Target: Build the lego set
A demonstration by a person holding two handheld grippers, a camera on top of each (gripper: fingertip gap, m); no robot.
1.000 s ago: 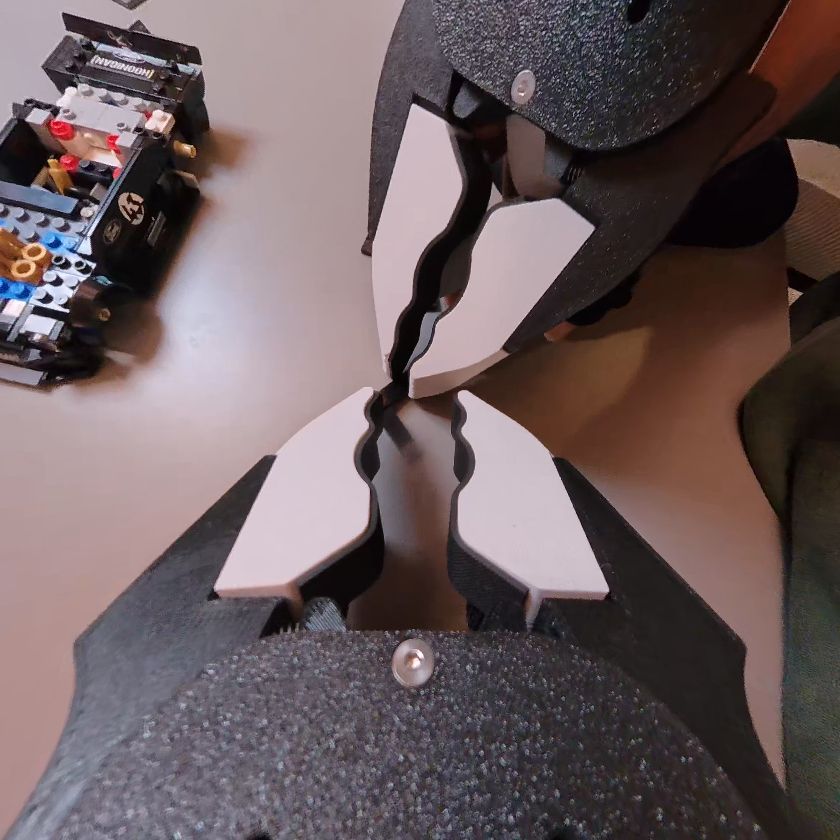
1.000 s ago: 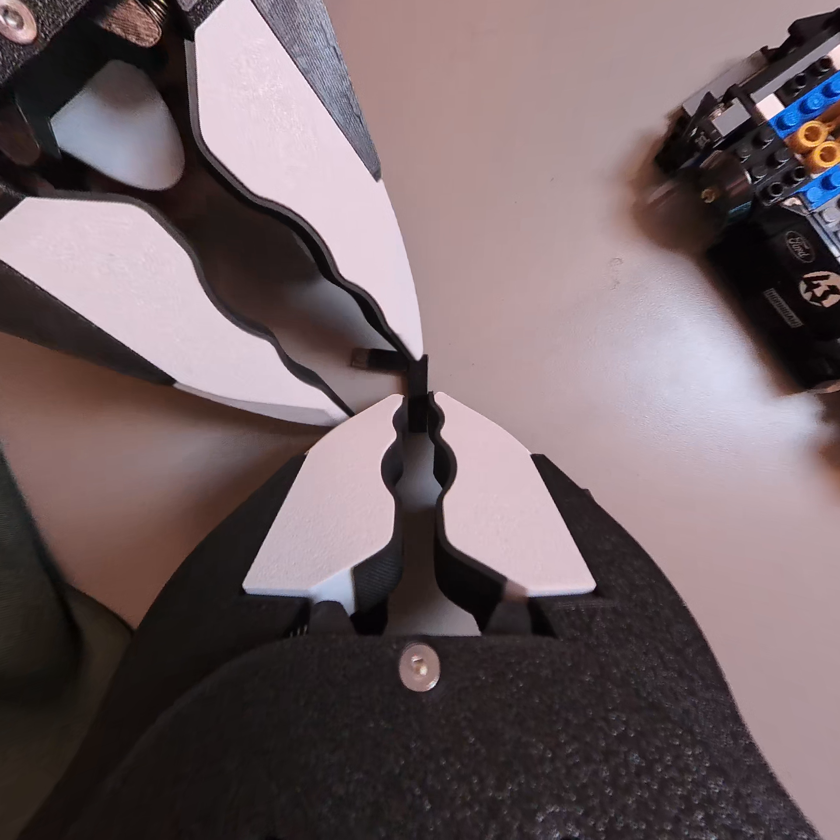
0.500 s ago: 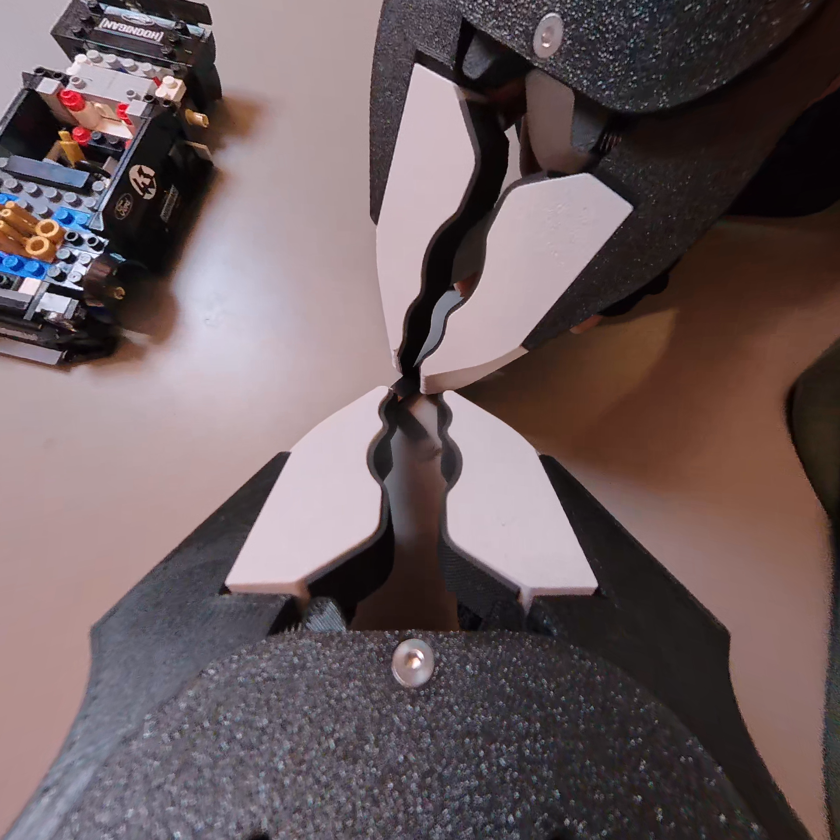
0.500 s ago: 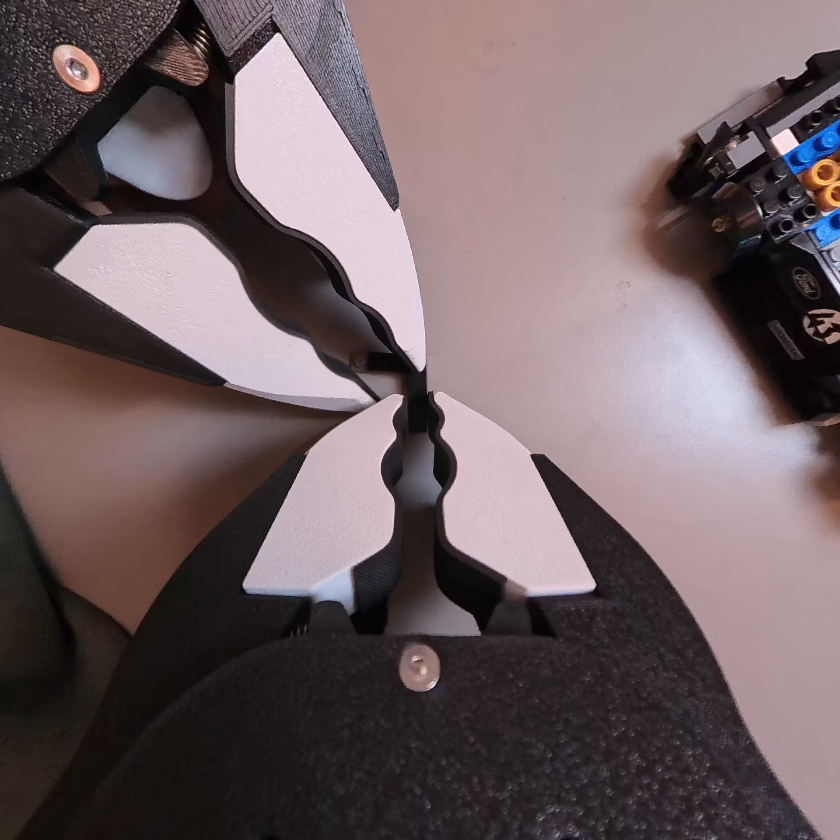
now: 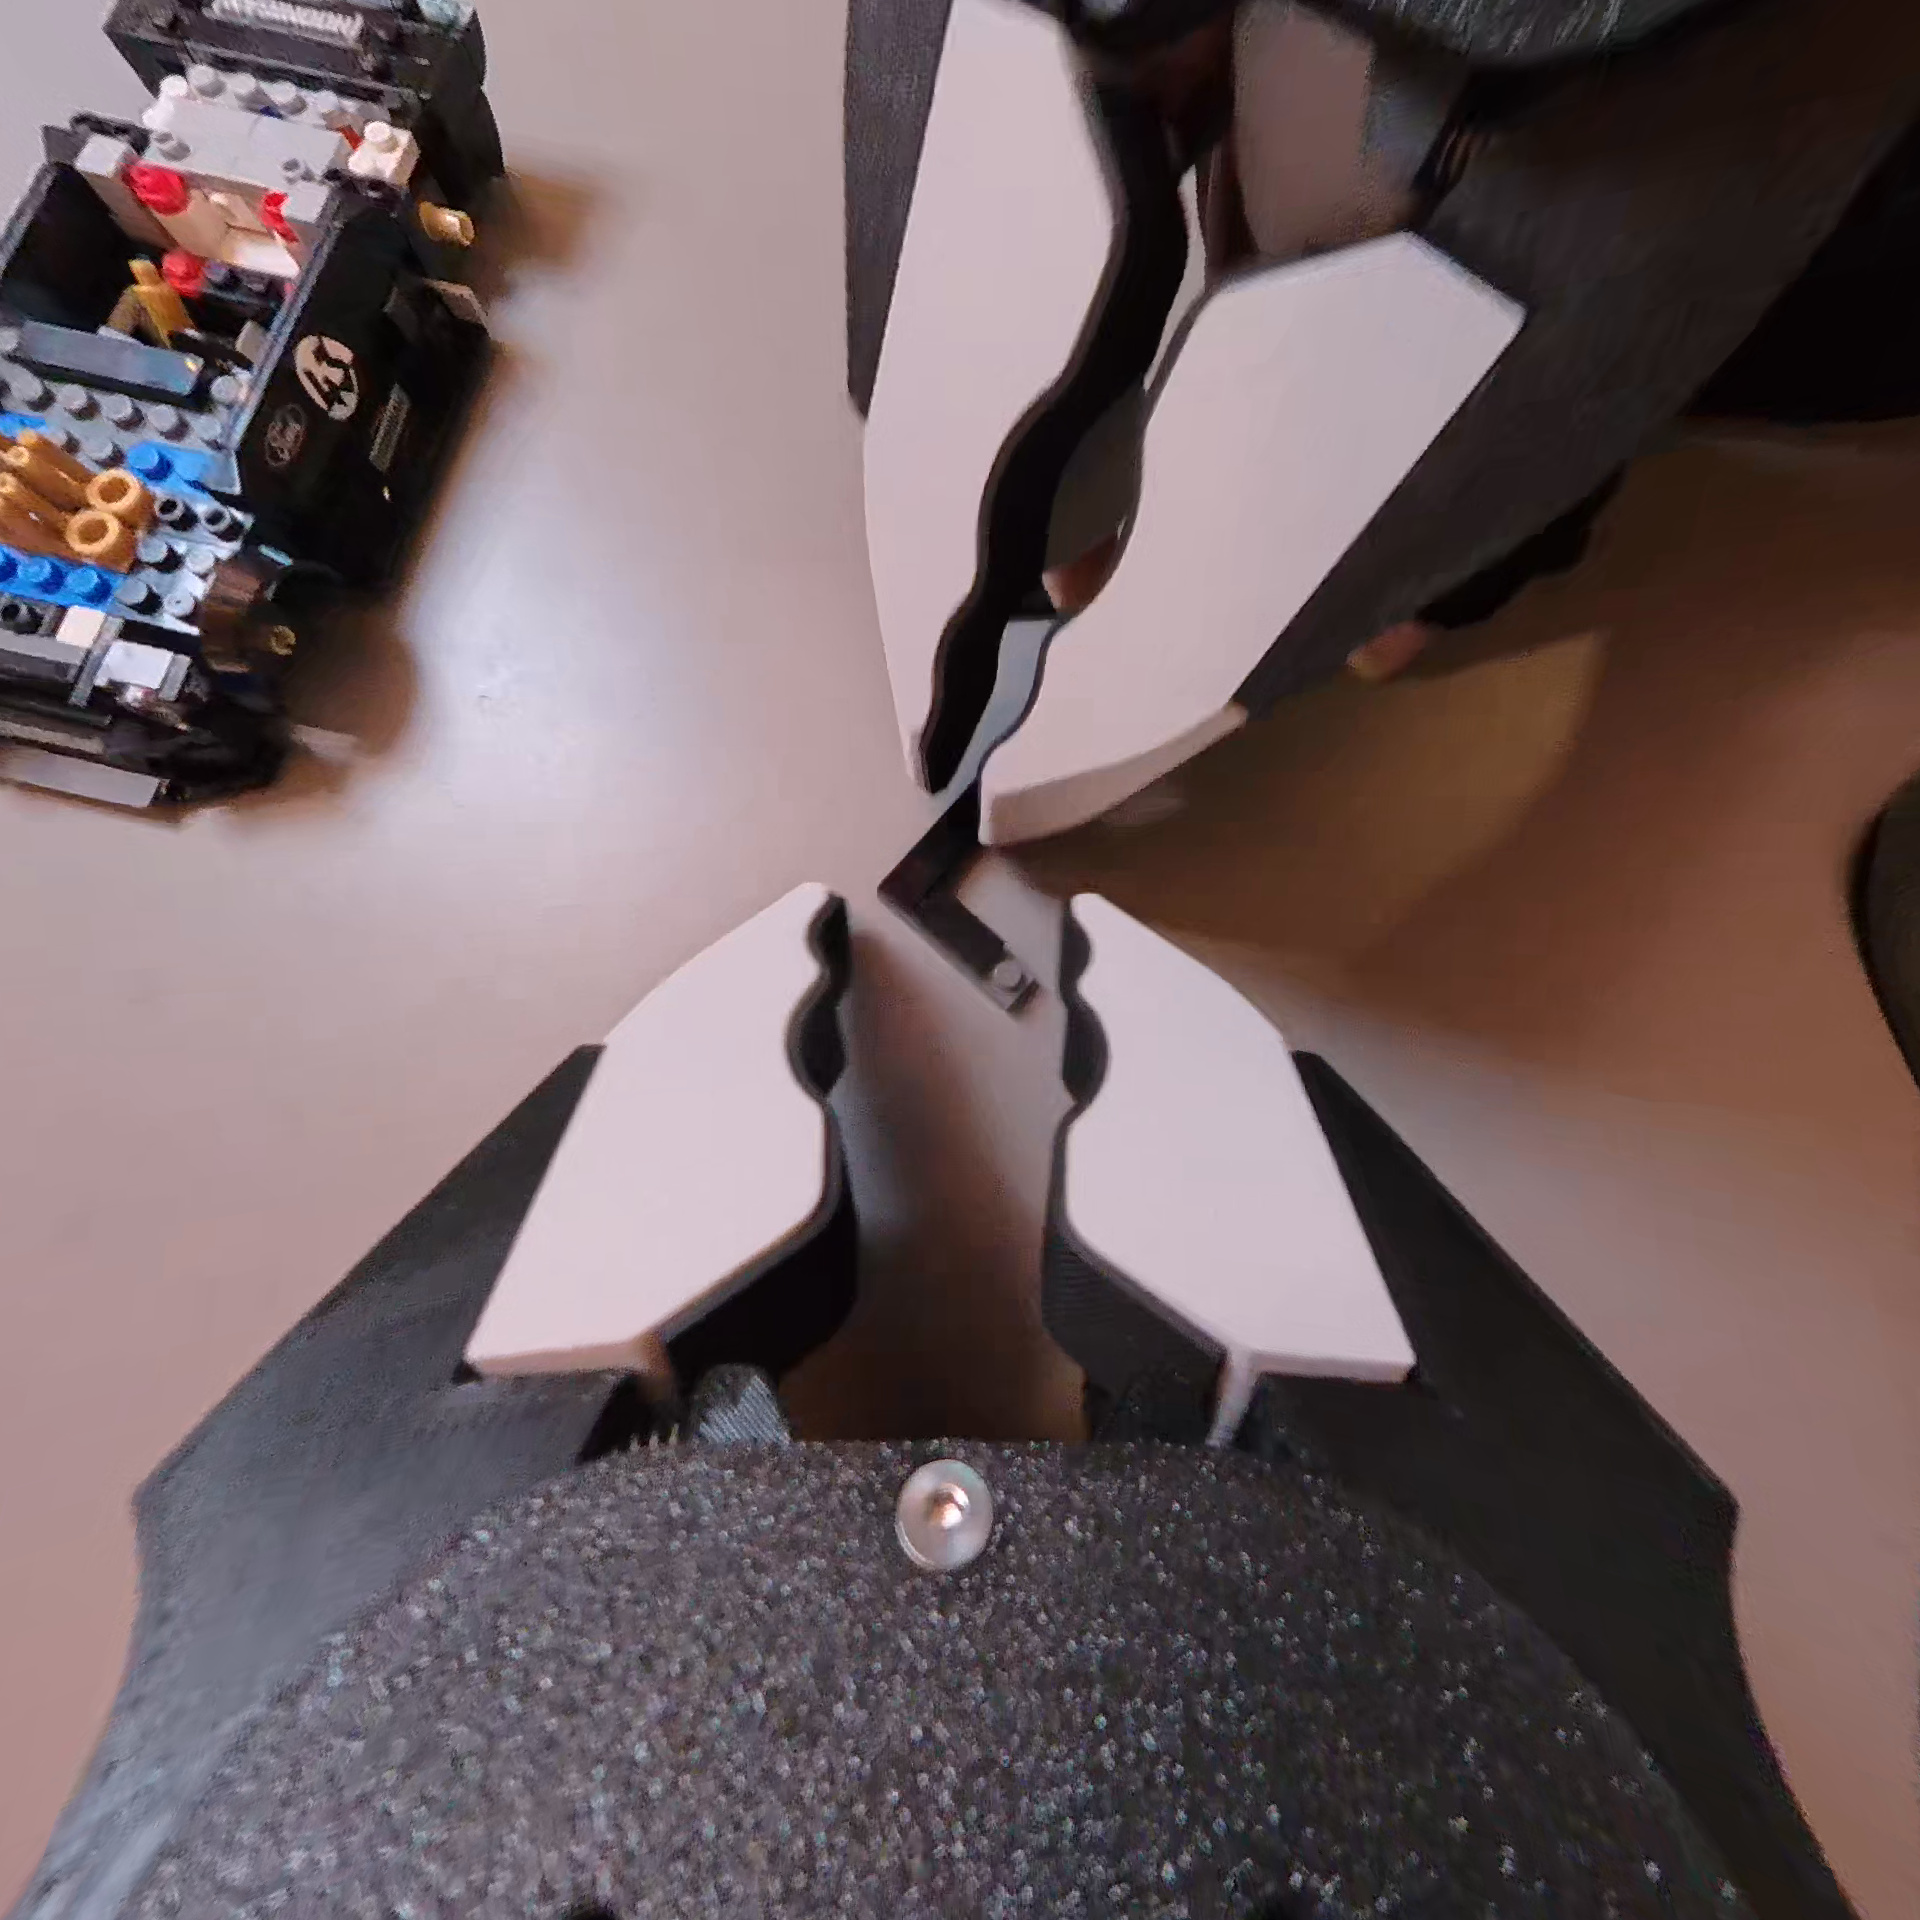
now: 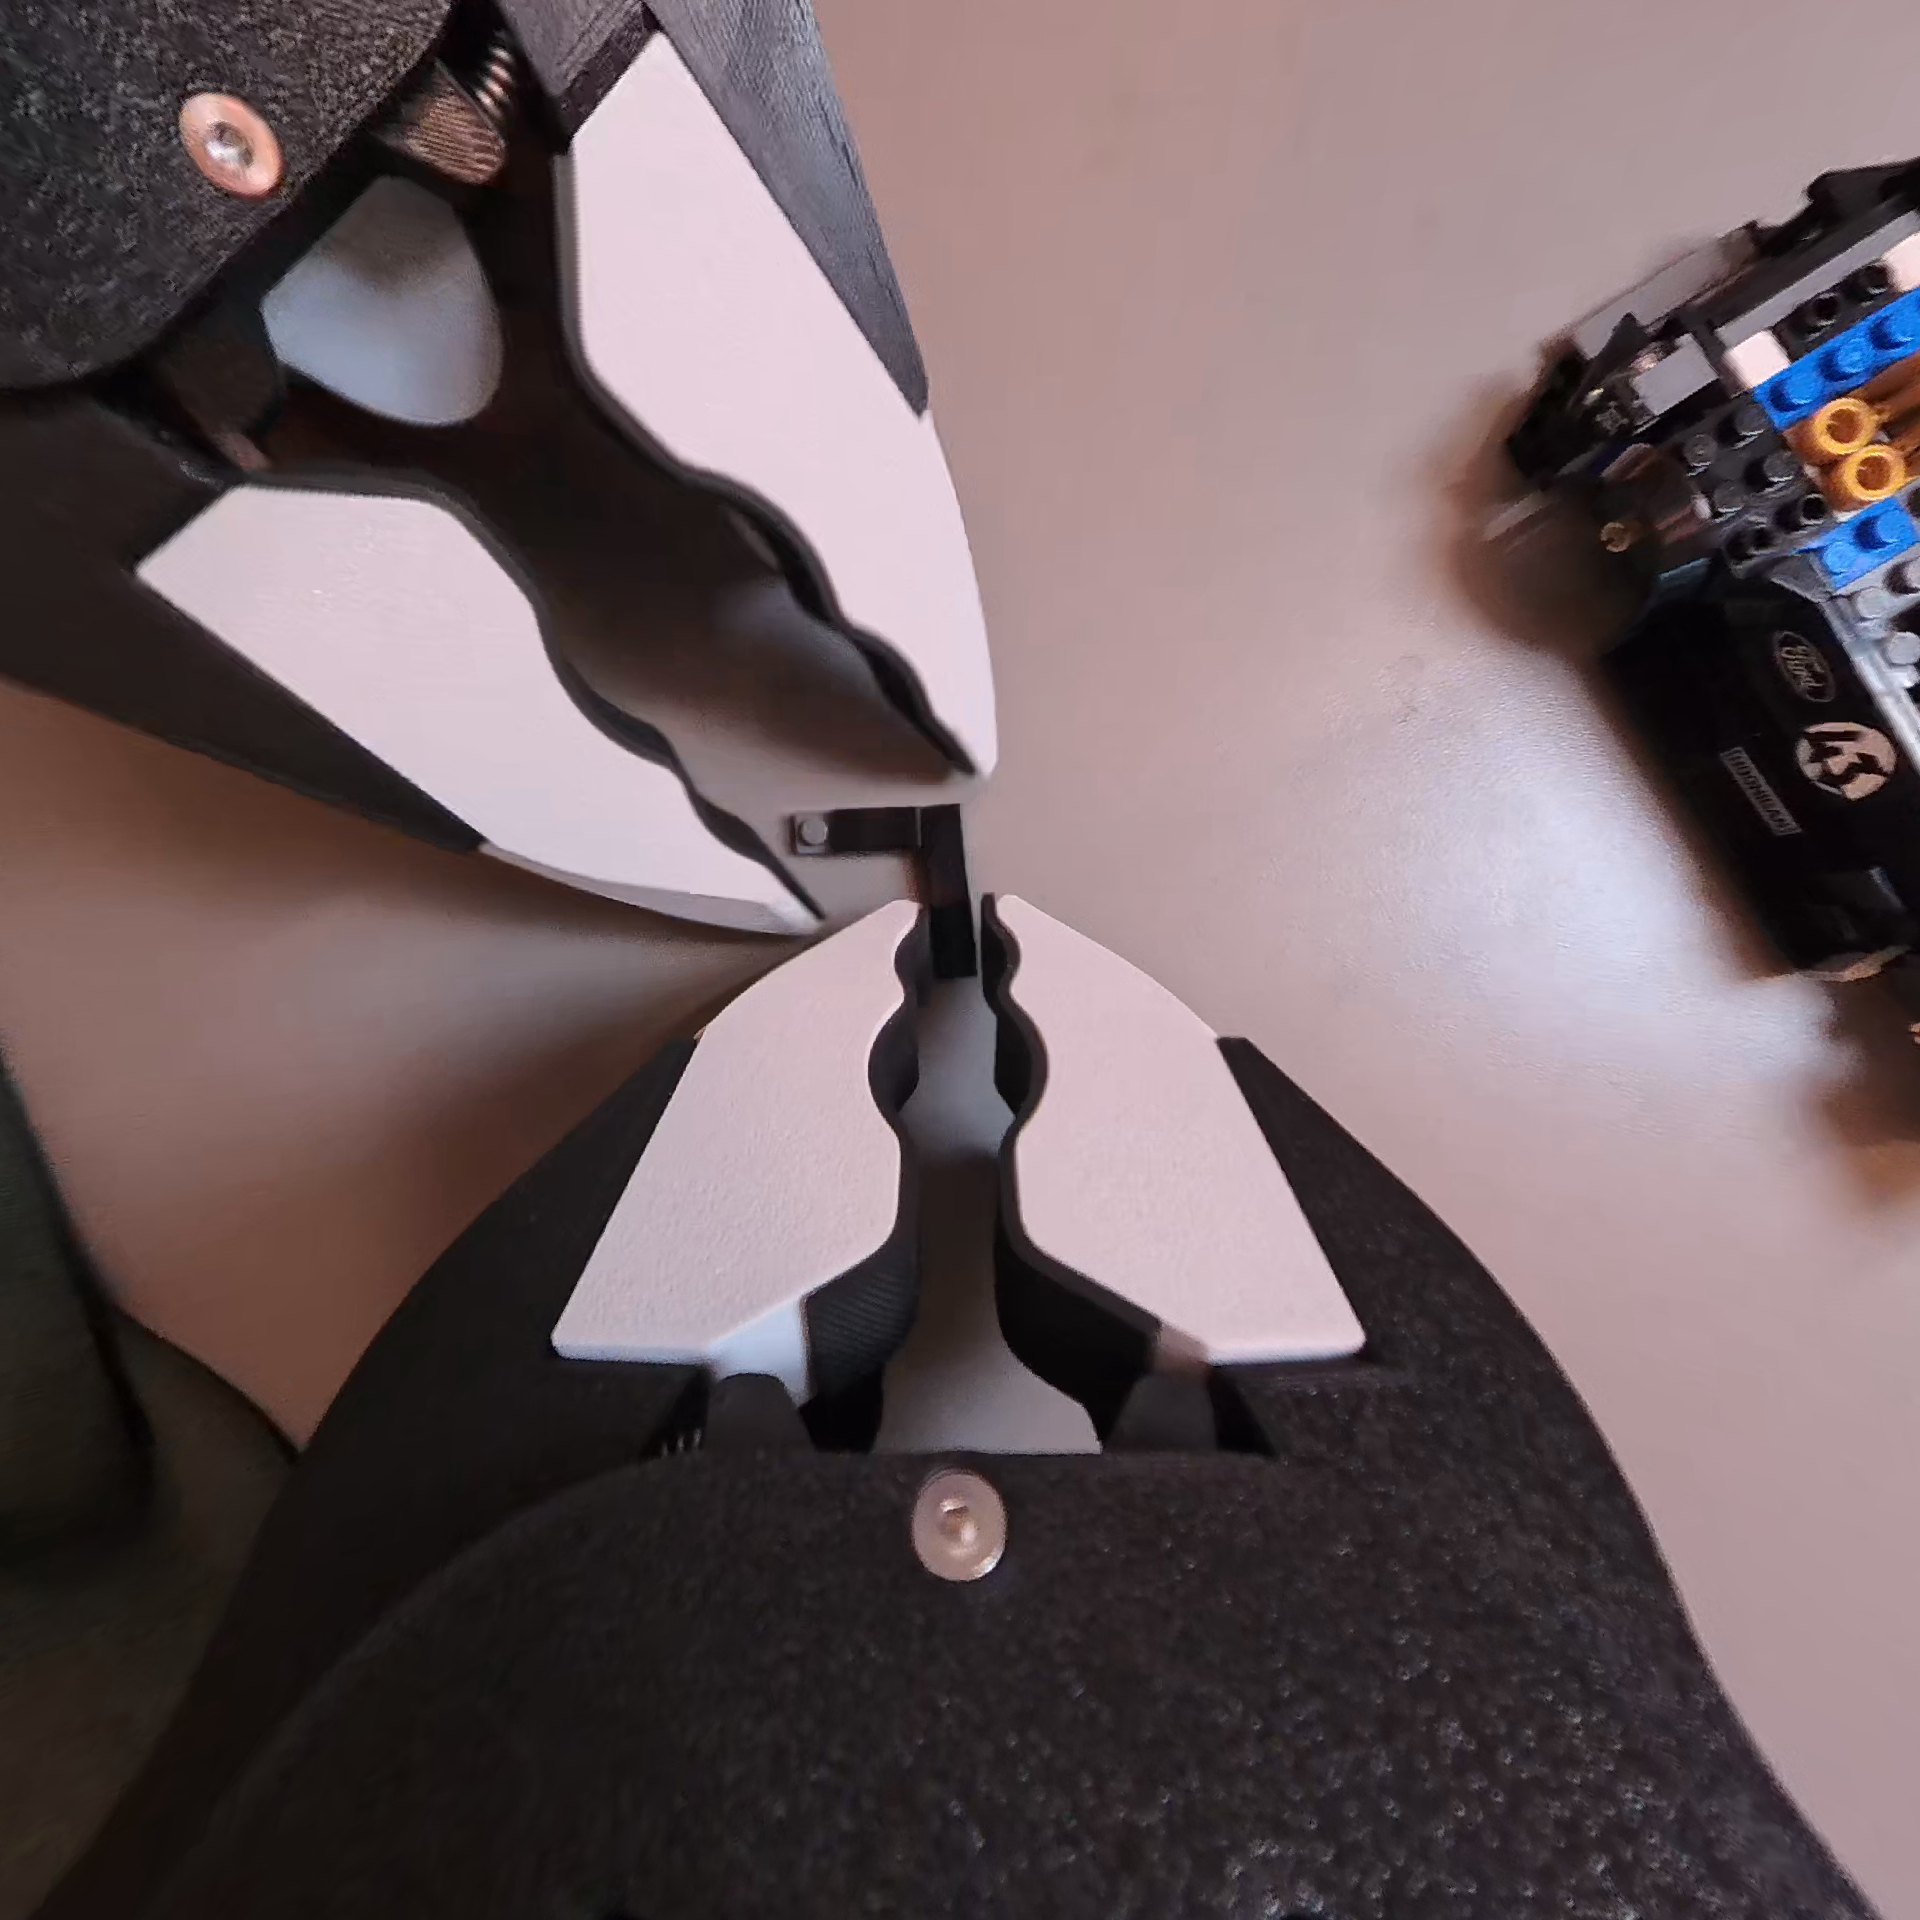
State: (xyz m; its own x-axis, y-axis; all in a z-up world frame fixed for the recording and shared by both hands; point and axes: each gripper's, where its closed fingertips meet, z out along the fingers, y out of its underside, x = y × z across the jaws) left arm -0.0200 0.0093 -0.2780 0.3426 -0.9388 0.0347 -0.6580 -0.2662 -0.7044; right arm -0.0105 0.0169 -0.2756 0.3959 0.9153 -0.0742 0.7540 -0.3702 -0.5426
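A small black L-shaped lego piece [image 5: 951,920] is held above the table between the two grippers. My right gripper [image 6: 951,914] is shut on one arm of the piece [image 6: 948,935]; it comes in from the top of the left wrist view [image 5: 961,800]. My left gripper [image 5: 951,909] is open, and the piece's other arm, with a stud at its end, lies between its fingers without being pinched. The left gripper shows at the upper left of the right wrist view [image 6: 888,836]. A partly built black lego car [image 5: 208,416] with blue, grey and gold parts stands on the table to the left.
The car also shows at the right edge of the right wrist view [image 6: 1818,675]. The tan table [image 5: 623,623] lies bare between the car and the grippers. A person's dark green clothing [image 5: 1896,935] is at the near table edge.
My left gripper's fingers closed in around the piece half a second ago and have now spread wider. The right gripper has stayed shut on the piece. Both views have shifted slightly relative to the car.
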